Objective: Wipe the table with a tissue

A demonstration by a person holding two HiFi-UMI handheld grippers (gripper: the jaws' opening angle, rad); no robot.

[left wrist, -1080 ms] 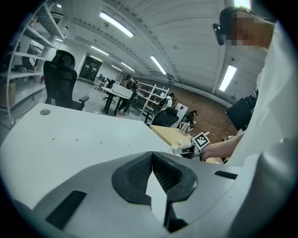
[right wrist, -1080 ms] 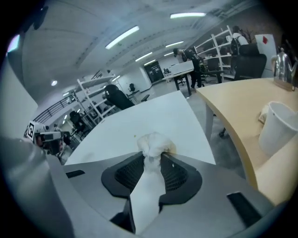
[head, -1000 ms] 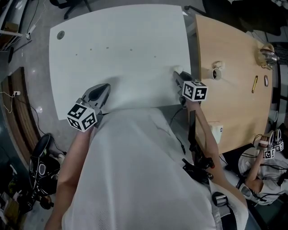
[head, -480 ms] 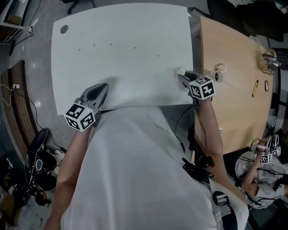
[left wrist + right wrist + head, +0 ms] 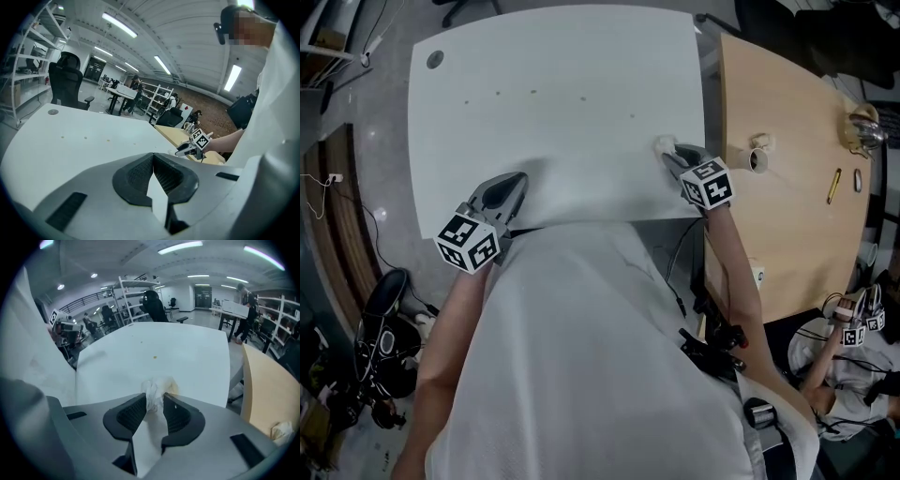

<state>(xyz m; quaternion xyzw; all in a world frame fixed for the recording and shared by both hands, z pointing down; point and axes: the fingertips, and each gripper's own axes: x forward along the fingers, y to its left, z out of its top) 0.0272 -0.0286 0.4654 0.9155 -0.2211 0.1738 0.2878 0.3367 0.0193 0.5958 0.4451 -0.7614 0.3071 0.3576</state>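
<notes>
**Head view.** A smooth, white, rectangular bench [image 5: 562, 122] with rounded corners stands on a grey floor [image 5: 366, 131]. A round grey grommet [image 5: 435, 59] sits in its far left corner, and a row of small specks [image 5: 533, 94] crosses its far half. A pale wooden bench [image 5: 787, 216] stands just beside its right edge. The left gripper [image 5: 517, 180] is at the white bench's near edge. The right gripper [image 5: 666, 155] is near its near right corner, with a crumpled white tissue [image 5: 662, 144] at its tip.

**Left gripper view.** The ribbed dark fingers [image 5: 136, 173] meet at their tips with nothing between them. Beyond the white bench stand a black office chair [image 5: 65, 84] and ceiling strip lights [image 5: 119, 24].

**Right gripper view.** The fingers have just been closing and pinch the soft, wrinkled tissue. Its wad bulges past them against the white bench top. Metal shelving [image 5: 136, 291] rises beyond the far edge.
</notes>
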